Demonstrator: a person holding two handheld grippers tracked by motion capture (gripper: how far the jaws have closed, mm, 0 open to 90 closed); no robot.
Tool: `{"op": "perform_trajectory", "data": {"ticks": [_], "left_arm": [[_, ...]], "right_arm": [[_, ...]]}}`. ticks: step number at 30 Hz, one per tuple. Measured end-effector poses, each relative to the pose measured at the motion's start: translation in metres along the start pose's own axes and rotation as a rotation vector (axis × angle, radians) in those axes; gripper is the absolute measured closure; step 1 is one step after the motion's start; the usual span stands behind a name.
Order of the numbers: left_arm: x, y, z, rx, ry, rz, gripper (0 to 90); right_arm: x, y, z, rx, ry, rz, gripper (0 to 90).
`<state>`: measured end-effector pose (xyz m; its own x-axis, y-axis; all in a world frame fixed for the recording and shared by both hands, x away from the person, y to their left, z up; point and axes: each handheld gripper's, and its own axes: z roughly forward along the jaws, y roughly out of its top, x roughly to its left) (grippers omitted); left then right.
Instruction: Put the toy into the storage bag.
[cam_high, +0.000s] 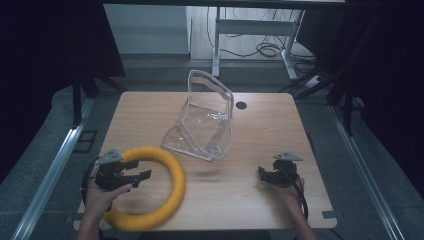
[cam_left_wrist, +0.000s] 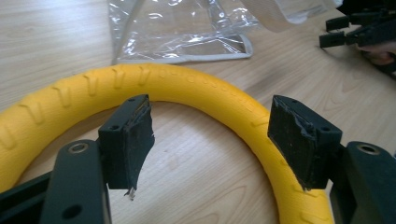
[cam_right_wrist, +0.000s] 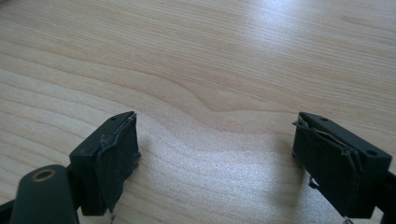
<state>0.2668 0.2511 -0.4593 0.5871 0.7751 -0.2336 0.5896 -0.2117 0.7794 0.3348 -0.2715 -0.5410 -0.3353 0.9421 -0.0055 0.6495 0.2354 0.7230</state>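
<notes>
Both grippers gape empty, the left gripper (cam_left_wrist: 210, 140) inside the ring (cam_left_wrist: 196, 86), whose far rim could skid if nudged, the right gripper (cam_right_wrist: 215, 158) over bare table (cam_right_wrist: 210, 56).

place: lab or test room | evidence: black curtains (cam_high: 45, 60); metal floor rails (cam_high: 50, 170); desk frame (cam_high: 252, 35) with loose cables (cam_high: 267, 50)

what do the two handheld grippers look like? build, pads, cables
Both the left gripper and right gripper are black, two-jawed, each topped by a grey three-cornered plate. Pads are black with frayed, ragged edges. A black cable trails from the right gripper. Forearms look bare, no sleeves.
</notes>
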Motion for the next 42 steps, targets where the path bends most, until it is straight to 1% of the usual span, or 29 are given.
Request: {"op": "perform_trajectory", "data": {"ticks": [3, 6, 10, 13, 17, 20, 23, 24, 25, 26, 29, 31, 33, 34, 35, 36, 37, 38, 39, 40, 41, 42], "left_arm": [[0.001, -0.001, 0.000, -0.008, 0.006, -0.007, 30.8], [0.002, -0.001, 0.001, -0.006, -0.002, -0.009, 30.8], [0.000, 0.000, 0.002, -0.006, -0.005, -0.001, 30.8], [-0.003, 0.002, 0.003, 0.000, -0.008, 0.014, 30.8], [-0.005, 0.003, 0.002, -0.001, -0.006, 0.016, 30.9], [-0.008, 0.007, 0.000, 0.005, -0.012, 0.012, 31.1], [-0.010, 0.010, -0.001, 0.036, -0.037, 0.023, 31.1], [-0.010, 0.010, -0.001, 0.036, -0.037, 0.023, 31.1], [-0.009, 0.013, -0.002, 0.047, -0.060, 0.016, 31.1], [-0.009, 0.014, -0.003, 0.055, -0.071, 0.015, 31.1], [-0.011, 0.018, -0.004, 0.086, -0.079, 0.029, 31.1], [-0.015, 0.018, -0.004, 0.122, -0.091, 0.039, 30.8], [-0.021, 0.016, -0.003, 0.168, -0.086, 0.069, 30.7], [-0.021, 0.016, -0.003, 0.168, -0.086, 0.069, 30.6], [-0.026, 0.013, -0.002, 0.195, -0.093, 0.084, 30.6], [-0.029, 0.011, -0.001, 0.209, -0.098, 0.094, 30.5], [-0.035, 0.006, 0.001, 0.245, -0.118, 0.116, 30.5], [-0.038, 0.004, 0.002, 0.266, -0.128, 0.128, 30.3], [-0.038, 0.004, 0.002, 0.266, -0.128, 0.128, 30.3], [-0.041, 0.003, 0.004, 0.282, -0.134, 0.135, 30.3], [-0.043, 0.001, 0.005, 0.302, -0.136, 0.143, 30.2], [-0.049, 0.000, 0.008, 0.332, -0.139, 0.154, 30.2]], "right_arm": [[0.000, 0.000, 0.000, 0.002, -0.001, -0.001, 14.6], [0.000, 0.000, 0.000, 0.002, 0.000, -0.004, 14.9], [0.000, 0.000, 0.000, 0.001, 0.002, -0.006, 15.4], [0.000, 0.000, -0.001, 0.001, 0.002, -0.005, 15.5], [0.000, 0.000, -0.001, 0.000, 0.002, -0.005, 15.5], [0.000, 0.000, -0.001, 0.000, 0.003, -0.006, 15.8], [0.000, 0.000, -0.001, 0.000, 0.004, -0.007, 16.1], [0.000, 0.000, -0.001, 0.000, 0.005, -0.007, 16.1], [0.000, 0.000, -0.001, 0.000, 0.005, -0.006, 16.1], [0.000, 0.000, -0.001, 0.000, 0.005, -0.006, 16.2], [0.000, 0.000, -0.001, -0.001, 0.005, -0.006, 16.3], [0.000, 0.000, -0.001, -0.001, 0.005, -0.006, 16.3], [0.000, 0.000, -0.001, -0.001, 0.005, -0.006, 16.3], [0.000, 0.000, -0.001, -0.001, 0.005, -0.006, 16.3], [0.000, 0.000, -0.001, -0.001, 0.005, -0.006, 16.3], [0.000, 0.000, -0.001, -0.001, 0.005, -0.006, 16.3], [0.000, 0.000, -0.001, -0.001, 0.005, -0.006, 16.3], [0.000, 0.000, -0.001, -0.001, 0.005, -0.006, 16.3], [0.000, 0.000, -0.001, -0.001, 0.005, -0.006, 16.3], [0.000, 0.000, -0.001, -0.001, 0.005, -0.006, 16.3], [0.000, 0.000, -0.001, -0.001, 0.005, -0.006, 16.3], [0.000, 0.000, -0.001, 0.000, 0.005, -0.006, 16.3]]}}
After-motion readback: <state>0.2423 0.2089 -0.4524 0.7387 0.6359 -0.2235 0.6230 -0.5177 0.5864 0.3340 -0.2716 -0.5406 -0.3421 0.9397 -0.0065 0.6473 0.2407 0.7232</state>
